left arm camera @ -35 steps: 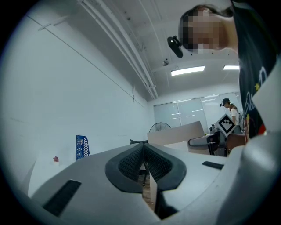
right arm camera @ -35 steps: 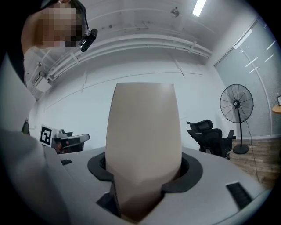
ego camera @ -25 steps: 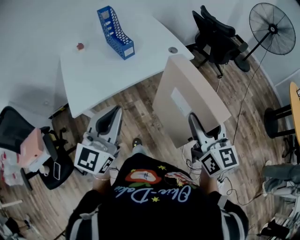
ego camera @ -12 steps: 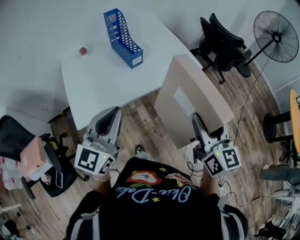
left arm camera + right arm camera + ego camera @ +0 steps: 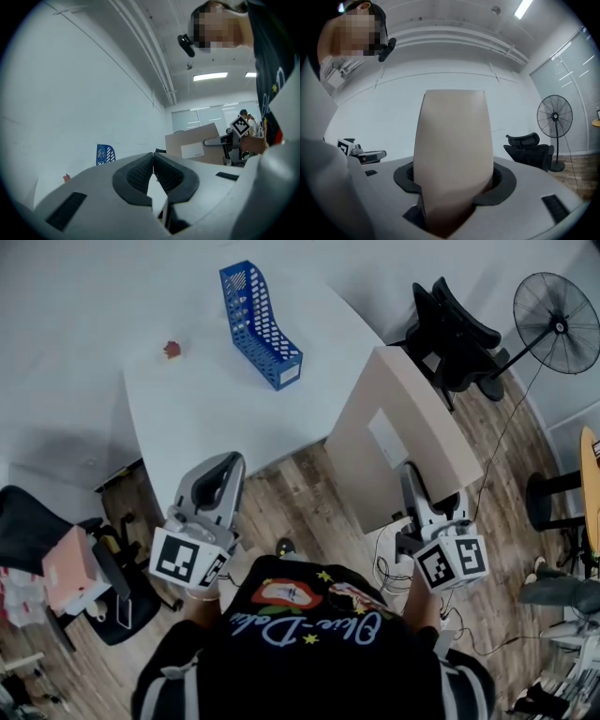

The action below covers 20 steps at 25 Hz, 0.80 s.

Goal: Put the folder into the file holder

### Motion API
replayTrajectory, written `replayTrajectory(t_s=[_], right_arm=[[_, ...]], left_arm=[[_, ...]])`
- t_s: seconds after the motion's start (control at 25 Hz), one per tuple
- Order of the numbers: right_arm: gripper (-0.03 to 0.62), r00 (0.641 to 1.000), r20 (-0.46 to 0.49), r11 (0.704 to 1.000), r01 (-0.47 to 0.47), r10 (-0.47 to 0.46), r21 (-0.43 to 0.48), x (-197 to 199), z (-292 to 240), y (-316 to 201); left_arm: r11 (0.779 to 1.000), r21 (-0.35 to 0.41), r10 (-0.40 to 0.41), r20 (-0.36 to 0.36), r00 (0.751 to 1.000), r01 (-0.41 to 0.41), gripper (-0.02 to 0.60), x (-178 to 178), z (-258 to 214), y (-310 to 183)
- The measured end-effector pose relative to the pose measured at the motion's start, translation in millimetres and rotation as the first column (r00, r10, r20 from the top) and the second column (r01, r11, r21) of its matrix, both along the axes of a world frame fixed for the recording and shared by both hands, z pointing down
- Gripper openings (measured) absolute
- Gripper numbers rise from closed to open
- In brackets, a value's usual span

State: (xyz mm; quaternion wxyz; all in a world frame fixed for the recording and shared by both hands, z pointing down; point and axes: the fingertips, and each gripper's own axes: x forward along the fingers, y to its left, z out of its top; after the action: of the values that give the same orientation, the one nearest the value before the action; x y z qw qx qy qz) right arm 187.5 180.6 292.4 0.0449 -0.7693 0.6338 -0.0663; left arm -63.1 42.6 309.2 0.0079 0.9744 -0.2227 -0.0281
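A thick beige folder (image 5: 403,442) with a white label is held upright over the wood floor, my right gripper (image 5: 419,495) shut on its near edge. In the right gripper view the folder (image 5: 453,150) fills the gap between the pads of that gripper (image 5: 453,187). The blue mesh file holder (image 5: 260,324) stands on the white table (image 5: 216,418), far ahead and to the left of the folder. My left gripper (image 5: 225,467) hangs by the table's near edge, shut and empty; its pads meet in the left gripper view (image 5: 153,164).
A small red object (image 5: 172,350) lies on the table left of the holder. A black office chair (image 5: 459,334) and a floor fan (image 5: 555,310) stand at the right. Another black chair (image 5: 28,531) and a pink box (image 5: 70,568) are at the left.
The table and file holder have slid lower and to the right in the head view. The folder has moved with the right gripper. Both grips look unchanged.
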Motion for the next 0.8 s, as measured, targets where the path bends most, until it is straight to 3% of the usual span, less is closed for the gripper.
replayTrajectory(t_s=[0.48,0.8], right_arm=[[0.256,1.000,0.003,0.999,-0.003,0.003,0.038,23.1,-10.8,-53.2],[0.258,0.997,0.000,0.989,0.079,-0.079,0.125,52.4,-32.1,-133.6]], left_arm=[[0.999,-0.026,-0.037,0.019,0.999,0.038,0.005,3.6,13.5,-42.5],[0.988,0.003,-0.155,0.037,0.987,0.155,0.005,9.0,9.1,-92.6]])
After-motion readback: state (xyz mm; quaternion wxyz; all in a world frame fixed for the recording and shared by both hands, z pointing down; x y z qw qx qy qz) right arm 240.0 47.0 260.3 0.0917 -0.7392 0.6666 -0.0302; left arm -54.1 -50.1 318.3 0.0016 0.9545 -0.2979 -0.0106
